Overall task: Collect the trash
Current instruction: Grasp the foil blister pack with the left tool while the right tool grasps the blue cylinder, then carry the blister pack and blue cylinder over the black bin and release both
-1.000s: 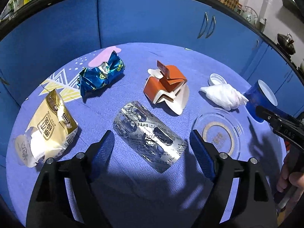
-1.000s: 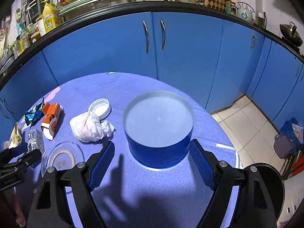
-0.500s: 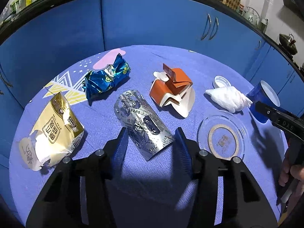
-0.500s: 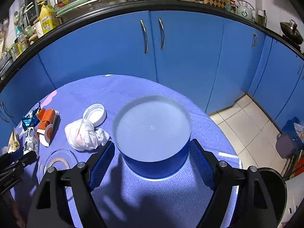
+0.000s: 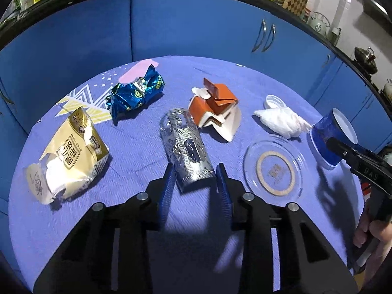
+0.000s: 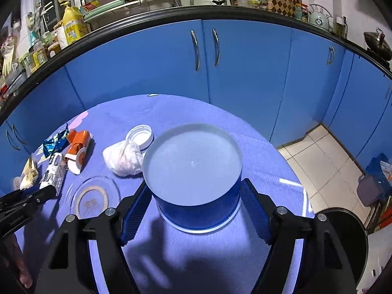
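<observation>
Now your left gripper (image 5: pixel 196 178) is closing its jaws on the silver blister pack (image 5: pixel 187 152); the near end of the foil is curling up between the pads, so you are in the middle of grasping this piece of trash. Your right gripper (image 6: pixel 193 202) is holding its jaws wide around the blue cup (image 6: pixel 196 183), which is sitting upright on the tablecloth (image 6: pixel 201 257); whether the pads are pressing its wall is unclear.

Around the foil, the rest is waiting on the cloth: the orange carton (image 5: pixel 214 107) just behind it, the blue foil wrapper (image 5: pixel 134 95) and the gold snack bag (image 5: pixel 71 152) to its left, the crumpled tissue (image 5: pixel 281 121) and white cap (image 5: pixel 274 101) to its right, and the clear plastic lid (image 5: pixel 274 169) nearest the cup.

Next, you are likely lifting the foil and carrying it over the cup's mouth. That calls for a firm pinch, since the springy sheet could slip out sideways.
</observation>
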Available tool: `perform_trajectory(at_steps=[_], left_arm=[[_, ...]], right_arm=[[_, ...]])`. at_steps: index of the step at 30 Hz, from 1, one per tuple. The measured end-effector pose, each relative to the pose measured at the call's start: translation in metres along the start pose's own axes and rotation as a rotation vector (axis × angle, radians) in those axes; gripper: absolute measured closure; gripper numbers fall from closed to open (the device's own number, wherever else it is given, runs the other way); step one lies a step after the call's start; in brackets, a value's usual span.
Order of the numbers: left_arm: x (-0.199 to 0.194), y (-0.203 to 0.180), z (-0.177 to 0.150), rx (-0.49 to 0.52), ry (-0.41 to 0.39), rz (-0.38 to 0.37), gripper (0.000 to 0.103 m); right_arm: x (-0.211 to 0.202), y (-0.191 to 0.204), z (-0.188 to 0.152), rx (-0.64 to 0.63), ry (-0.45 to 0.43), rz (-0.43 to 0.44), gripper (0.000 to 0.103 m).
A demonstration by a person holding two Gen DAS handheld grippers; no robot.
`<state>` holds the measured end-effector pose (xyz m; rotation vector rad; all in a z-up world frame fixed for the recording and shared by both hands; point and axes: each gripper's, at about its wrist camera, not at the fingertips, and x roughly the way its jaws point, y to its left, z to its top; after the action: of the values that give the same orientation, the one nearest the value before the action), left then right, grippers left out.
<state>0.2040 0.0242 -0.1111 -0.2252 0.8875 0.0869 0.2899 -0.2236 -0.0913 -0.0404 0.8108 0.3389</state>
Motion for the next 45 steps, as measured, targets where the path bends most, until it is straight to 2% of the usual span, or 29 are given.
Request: perform_trajectory(at_steps=[22, 33, 45], left_arm=[[-0.071, -0.008, -0.018, 0.019, -0.086, -0.038, 0.069], [-0.11, -0.015, -0.028, 0.035, -0.144, -0.053, 0.069], [-0.148, -0.046, -0.032, 0.095, -0.214, -0.079, 0.069]], right_arm=[[-0.085, 0.022, -0.029, -0.031, -0.069, 0.015, 0.031], [-0.141, 0.034, -0.035, -0.057, -0.152, 0.006, 0.031], [-0.197, 0.036, -0.037, -0.08, -0.249, -0.014, 0.031]])
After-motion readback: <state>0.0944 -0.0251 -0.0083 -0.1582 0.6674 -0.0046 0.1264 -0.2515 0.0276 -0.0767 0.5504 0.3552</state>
